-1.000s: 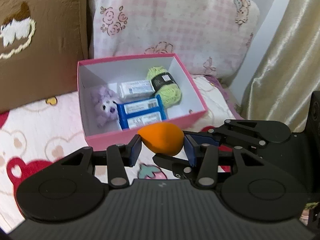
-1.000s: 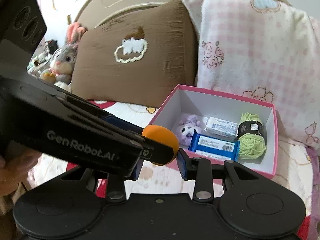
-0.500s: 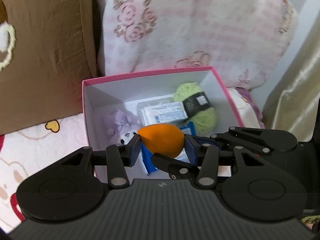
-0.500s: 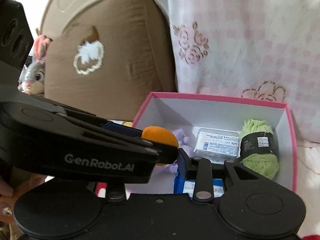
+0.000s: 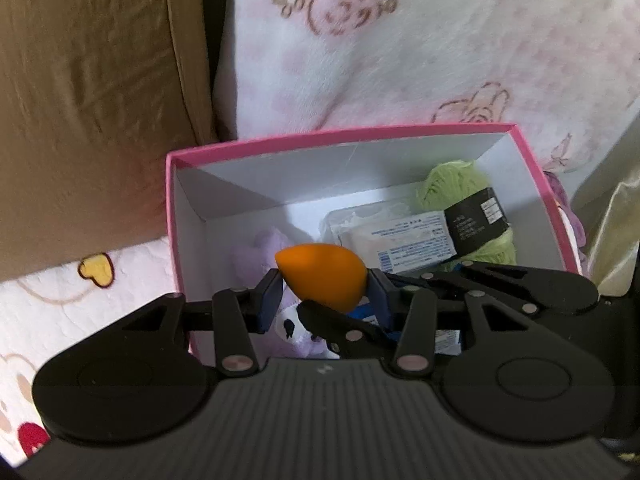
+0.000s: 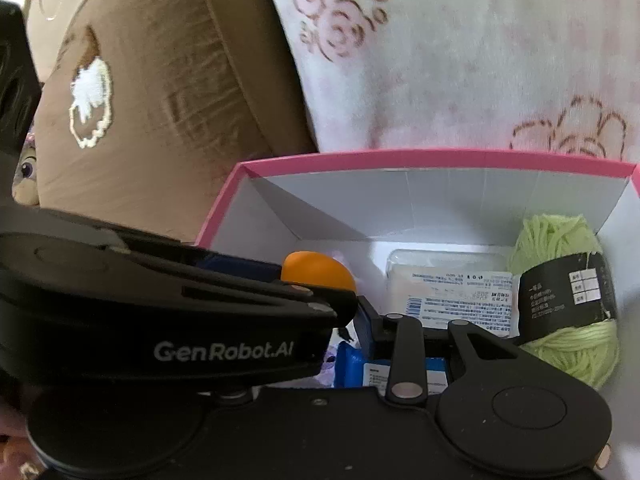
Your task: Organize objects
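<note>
The pink box (image 5: 360,133) sits on the bed sheet (image 5: 80,300), its back wall close against the brown pillow (image 5: 92,92) and the pink floral pillow (image 5: 420,40). Inside, from left to right, lie a purple plush (image 5: 256,256), a blue pack (image 6: 352,360) mostly hidden under the grippers, a white pack (image 5: 392,240) further back, and green yarn (image 5: 452,180) with a black label against the right wall.

The orange egg-shaped sponge (image 5: 324,276) hangs over the box's left half, above the plush. The left gripper (image 5: 324,292) clamps it between its blue pads at a narrow opening. The right gripper (image 6: 320,300) comes in from the side with one finger under the sponge; the left gripper's body hides its other finger, so I cannot tell whether it grips too.

A second ago the sponge hung outside the near rim, with the box further off; now both grippers have moved forward and down, and the sponge is above the interior.

Bare floor shows only along the box's back wall and in its back left corner.
</note>
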The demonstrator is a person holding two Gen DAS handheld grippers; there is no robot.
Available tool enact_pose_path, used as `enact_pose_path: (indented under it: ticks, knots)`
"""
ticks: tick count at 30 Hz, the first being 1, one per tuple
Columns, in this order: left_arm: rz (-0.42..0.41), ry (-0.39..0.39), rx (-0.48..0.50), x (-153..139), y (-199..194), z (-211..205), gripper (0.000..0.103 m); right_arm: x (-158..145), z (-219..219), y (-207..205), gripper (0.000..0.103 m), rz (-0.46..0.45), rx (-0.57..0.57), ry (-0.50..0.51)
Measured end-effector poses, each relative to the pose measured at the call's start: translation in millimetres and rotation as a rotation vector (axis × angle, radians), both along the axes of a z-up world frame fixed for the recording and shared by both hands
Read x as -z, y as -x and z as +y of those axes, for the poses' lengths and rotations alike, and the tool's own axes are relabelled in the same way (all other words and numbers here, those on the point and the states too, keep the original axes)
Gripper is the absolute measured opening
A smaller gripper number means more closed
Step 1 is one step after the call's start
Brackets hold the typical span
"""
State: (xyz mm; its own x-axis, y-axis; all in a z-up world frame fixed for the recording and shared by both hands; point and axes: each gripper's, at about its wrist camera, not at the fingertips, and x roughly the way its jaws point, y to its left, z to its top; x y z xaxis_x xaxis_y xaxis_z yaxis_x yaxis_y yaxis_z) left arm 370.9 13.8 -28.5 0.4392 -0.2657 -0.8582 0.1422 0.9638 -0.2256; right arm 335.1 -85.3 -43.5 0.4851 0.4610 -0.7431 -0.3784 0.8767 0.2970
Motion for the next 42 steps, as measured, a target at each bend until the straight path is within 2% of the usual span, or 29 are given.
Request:
enact_pose_path:
  ticks: [2, 4, 10, 15, 18, 23, 26, 30, 34, 38, 42]
  knots:
    - [0.017, 0.002, -0.001, 3.9, -1.9, -1.0, 0.044, 4.7, 0.4, -1.0, 0.040, 0.003, -0.006, 0.007]
    - [0.000, -0.003, 0.008, 4.3, -2.5, -2.8, 0.044, 6.1, -0.8, -0.9, 0.040, -0.006, -0.004, 0.008]
    - [-0.022, 0.044, -0.024, 6.9, -7.5, -2.9, 0.044, 7.4, -10.0, -6.5, 0.043, -0.001, 0.051, -0.024]
    - [-0.097, -0.034, -0.076, -0.6, 0.0, -3.6, 0.042, 0.8, -21.7, -0.4, 0.043, -0.005, 0.062, -0.041]
    - [-0.101, -0.026, -0.086, -8.7, 6.9, 2.3, 0.042, -5.5, -27.0, 9.0, 0.043, -0.034, 0.040, -0.019]
    - [-0.143, -0.016, -0.087, -23.2, 29.9, 9.2, 0.042, -17.4, -33.4, 34.5, 0.044, -0.062, -0.021, -0.035]
    - [-0.185, -0.053, -0.106, -32.3, 44.1, 9.5, 0.042, -25.7, -35.9, 53.2, 0.044, -0.109, -0.009, -0.007]
    - [-0.167, -0.026, -0.105, -43.6, 58.7, 14.7, 0.042, -39.8, -44.1, 70.3, 0.044, -0.130, -0.005, 0.059]
    - [-0.190, -0.016, -0.096, -59.1, 82.0, 13.9, 0.042, -60.2, -58.2, 90.1, 0.044, -0.161, -0.011, 0.063]
    - [-0.227, -0.005, -0.139, -79.5, 111.7, 15.9, 0.042, -73.8, -68.3, 108.1, 0.044, -0.170, -0.008, 0.070]
    - [-0.227, -0.012, -0.150, -97.0, 140.0, 13.2, 0.042, -87.7, -74.1, 125.0, 0.044, -0.189, -0.013, 0.081]
